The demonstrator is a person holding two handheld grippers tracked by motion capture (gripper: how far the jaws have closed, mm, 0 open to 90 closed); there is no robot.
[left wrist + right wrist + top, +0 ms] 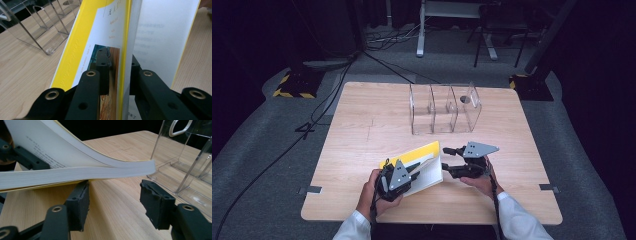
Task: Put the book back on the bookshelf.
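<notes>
Across pale wooden table (362, 125), my left claw (119, 72) pinches the yellow-covered paperback book (424, 157); right claw (113, 200) gapes, probably gripping next.

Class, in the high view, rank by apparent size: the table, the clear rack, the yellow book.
Largest to smallest:
1. table
2. clear rack
3. yellow book, partly covered by the left hand-held gripper, so rack versus book is close.

Dark lab: hazard-striped stand bases (292, 86), floor cables (327, 95).
</notes>
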